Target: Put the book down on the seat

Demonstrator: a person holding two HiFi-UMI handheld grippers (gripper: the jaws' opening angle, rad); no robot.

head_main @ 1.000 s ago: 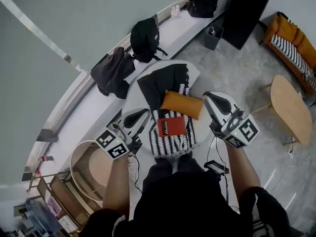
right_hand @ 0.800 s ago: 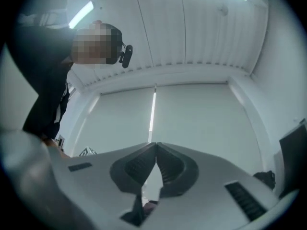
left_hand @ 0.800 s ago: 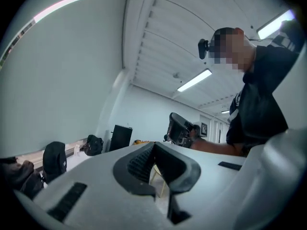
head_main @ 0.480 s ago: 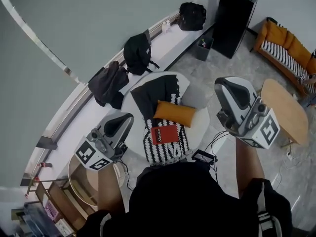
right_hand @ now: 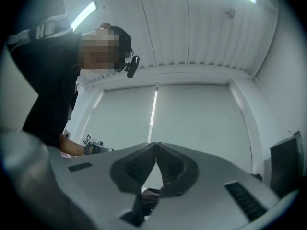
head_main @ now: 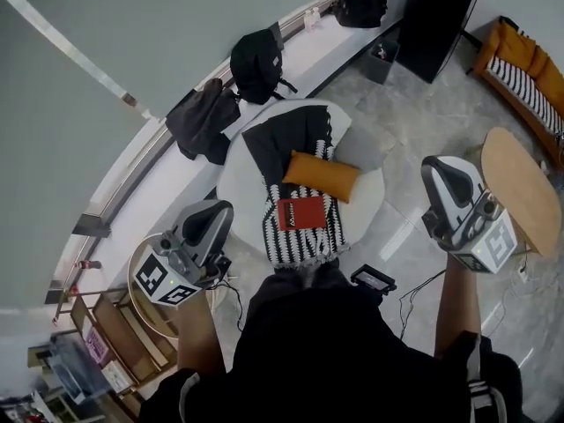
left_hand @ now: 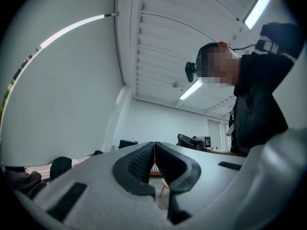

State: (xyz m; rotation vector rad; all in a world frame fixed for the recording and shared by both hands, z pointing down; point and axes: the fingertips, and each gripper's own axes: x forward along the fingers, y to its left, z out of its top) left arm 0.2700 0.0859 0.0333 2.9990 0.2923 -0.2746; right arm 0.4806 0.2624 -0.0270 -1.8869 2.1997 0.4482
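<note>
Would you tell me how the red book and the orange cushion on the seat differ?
The red book is flat and carries white print; the orange cushion is plump and plain. The book is smaller and squarer, the cushion longer. In the head view the book lies below the cushion. Both rest on the striped throw.

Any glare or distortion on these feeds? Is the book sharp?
Head view: evenly lit, the wide angle curves the ledge, and the red book is sharp on the striped throw. Left gripper view: fisheye, dark corners, bright ceiling strip. Right gripper view: same fisheye, glowing ceiling tube.
</note>
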